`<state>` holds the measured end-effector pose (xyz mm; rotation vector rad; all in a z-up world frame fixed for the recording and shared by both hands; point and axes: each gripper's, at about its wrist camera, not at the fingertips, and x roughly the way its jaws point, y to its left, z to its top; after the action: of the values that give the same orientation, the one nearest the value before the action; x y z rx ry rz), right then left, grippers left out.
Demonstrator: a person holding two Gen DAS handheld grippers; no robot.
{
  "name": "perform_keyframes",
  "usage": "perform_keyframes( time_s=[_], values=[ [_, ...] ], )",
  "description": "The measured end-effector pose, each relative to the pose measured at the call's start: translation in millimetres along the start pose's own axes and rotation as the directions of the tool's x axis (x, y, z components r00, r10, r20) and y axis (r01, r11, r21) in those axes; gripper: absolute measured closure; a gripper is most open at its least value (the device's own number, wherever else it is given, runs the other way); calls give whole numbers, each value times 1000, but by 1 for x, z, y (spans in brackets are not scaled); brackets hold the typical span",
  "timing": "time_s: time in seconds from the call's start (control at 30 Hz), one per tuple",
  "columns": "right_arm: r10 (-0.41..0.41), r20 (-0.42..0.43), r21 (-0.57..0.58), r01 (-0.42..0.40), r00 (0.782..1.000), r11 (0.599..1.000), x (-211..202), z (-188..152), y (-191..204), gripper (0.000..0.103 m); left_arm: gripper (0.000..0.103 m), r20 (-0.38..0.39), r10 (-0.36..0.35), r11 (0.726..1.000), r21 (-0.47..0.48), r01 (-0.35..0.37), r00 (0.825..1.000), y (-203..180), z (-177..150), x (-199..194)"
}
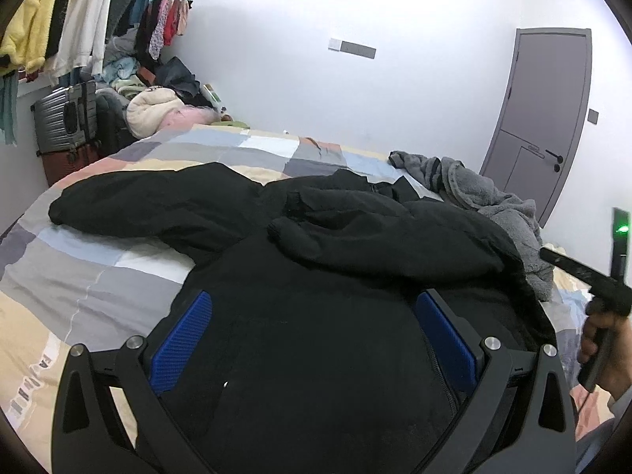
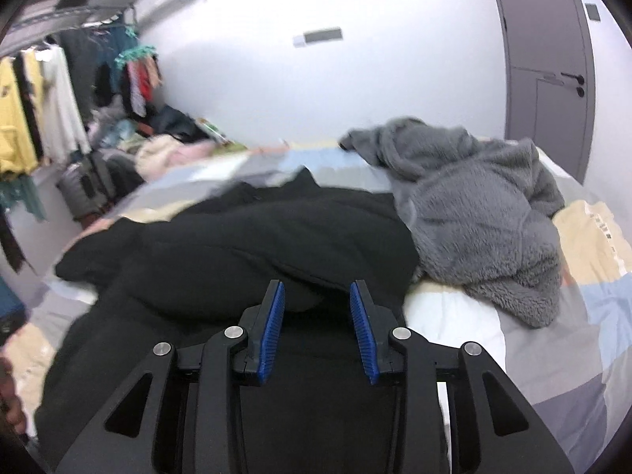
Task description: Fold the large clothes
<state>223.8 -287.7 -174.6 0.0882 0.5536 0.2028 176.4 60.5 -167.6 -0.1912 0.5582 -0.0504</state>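
Two tools hover over the black jacket (image 1: 316,335), left tool (image 1: 312,331) and right tool (image 2: 318,328) both apart, empty; pinch the sleeve (image 1: 158,205) cuff, fold inward flat.

Bedroom: white walls (image 1: 414,8); grey door (image 1: 549,110), black handle; bed (image 1: 79,276) under patchwork cover; clothes rail (image 1: 59,12) at left; grey suitcase (image 1: 65,118) below.

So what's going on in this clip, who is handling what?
A person with a gripper in each hand is folding a black garment spread on a bed with a patchwork cover. One sleeve is already laid across its body. The left gripper stands wide open over the black fabric; the right gripper is open too, holding nothing. A grey fleece lies crumpled beside it, untouched.
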Motion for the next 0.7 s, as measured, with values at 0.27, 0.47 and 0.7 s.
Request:
perform_keyframes(
  time_s=[0.27, 0.47, 0.7],
  values=[
    [72, 34, -53, -70, 997, 996, -59, -30, 45, 71, 0, 37, -12, 1000, -27, 13, 999, 9, 6, -22],
    [100, 12, -69, -99, 995, 993, -79, -57, 65, 71, 0, 48, -10, 997, -81, 14, 999, 31, 28, -29],
    [93, 16, -81, -92, 996, 993, -75, -58, 73, 70, 0, 57, 37, 981, -195, -26, 998, 96, 76, -18]
  ],
)
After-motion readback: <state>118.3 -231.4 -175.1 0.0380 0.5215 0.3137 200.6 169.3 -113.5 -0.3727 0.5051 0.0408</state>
